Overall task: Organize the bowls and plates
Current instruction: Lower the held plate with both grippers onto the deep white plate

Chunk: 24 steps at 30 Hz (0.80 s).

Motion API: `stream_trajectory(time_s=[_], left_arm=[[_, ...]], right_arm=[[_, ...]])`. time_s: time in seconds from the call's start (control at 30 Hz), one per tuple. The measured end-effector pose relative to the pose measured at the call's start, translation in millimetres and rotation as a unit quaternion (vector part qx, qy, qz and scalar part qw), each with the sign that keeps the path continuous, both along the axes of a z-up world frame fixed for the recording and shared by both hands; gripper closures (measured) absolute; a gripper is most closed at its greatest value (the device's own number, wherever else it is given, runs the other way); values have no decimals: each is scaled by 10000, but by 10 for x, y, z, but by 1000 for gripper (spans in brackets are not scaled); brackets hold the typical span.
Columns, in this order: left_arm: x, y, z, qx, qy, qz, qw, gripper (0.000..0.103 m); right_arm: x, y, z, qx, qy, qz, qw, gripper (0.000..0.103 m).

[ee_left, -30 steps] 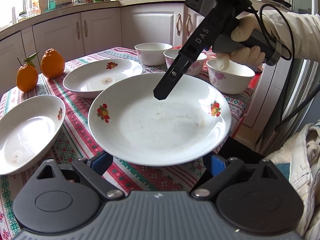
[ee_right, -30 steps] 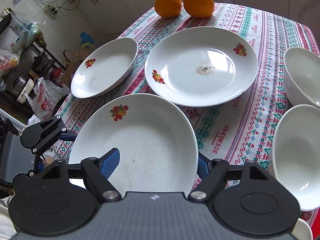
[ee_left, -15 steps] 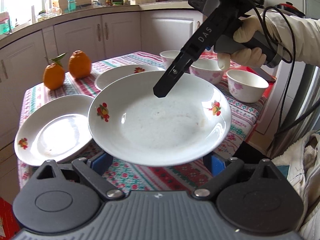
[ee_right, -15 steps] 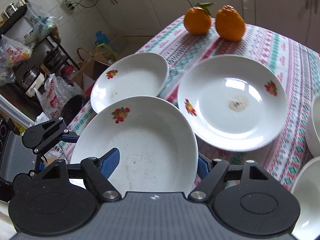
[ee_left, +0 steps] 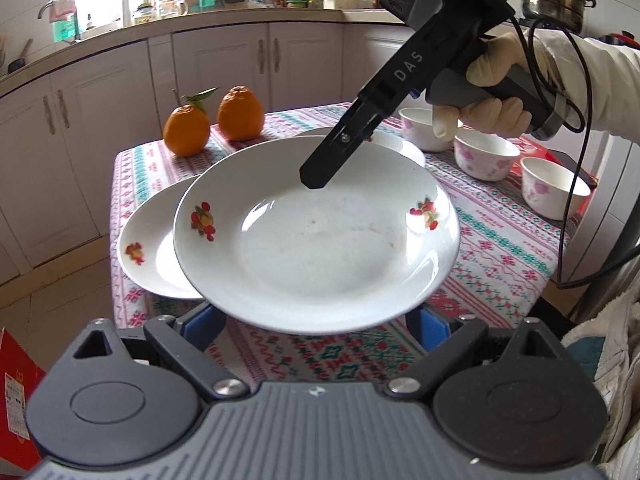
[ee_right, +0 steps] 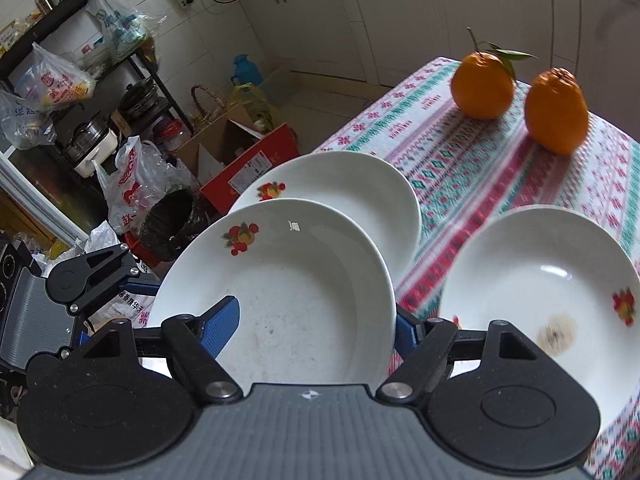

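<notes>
Above the patterned-cloth worktop (ee_left: 500, 240), both hand-held grippers pinch one white fruit-printed ceramic plate (ee_left: 316, 240): left hand-held gripper (ee_left: 316, 322) at its near rim, right hand-held gripper (ee_right: 316, 320) opposite.

plates (ee_right: 344, 196) crowding near tablecloth, oranges (ee_right: 482, 84) at far corner, open cloth (ee_right: 460, 164) between

White plate (ee_left: 320, 248) (fruit-printed) held aloft
</notes>
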State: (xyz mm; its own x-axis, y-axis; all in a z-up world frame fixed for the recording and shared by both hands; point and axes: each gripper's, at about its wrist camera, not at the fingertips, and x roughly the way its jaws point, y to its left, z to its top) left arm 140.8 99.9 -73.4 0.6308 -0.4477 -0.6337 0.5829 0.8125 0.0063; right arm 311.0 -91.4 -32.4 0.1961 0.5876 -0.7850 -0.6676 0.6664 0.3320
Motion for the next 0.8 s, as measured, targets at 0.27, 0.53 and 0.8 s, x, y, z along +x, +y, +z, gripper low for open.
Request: stream_trajectory(time_s=[0.27,0.53,0.8], left_arm=[[185,136,-14,38,73,167,9998,7],[349,191,7,30,77,215,9997,7],[469,233,6,-18,159,268,9995,7]], right_arm=[[282,213,-81,40,14,102,9999,21],[508,323,-202,7,115,75,9999,21],[620,365,-270,4,164,33,9999,20]])
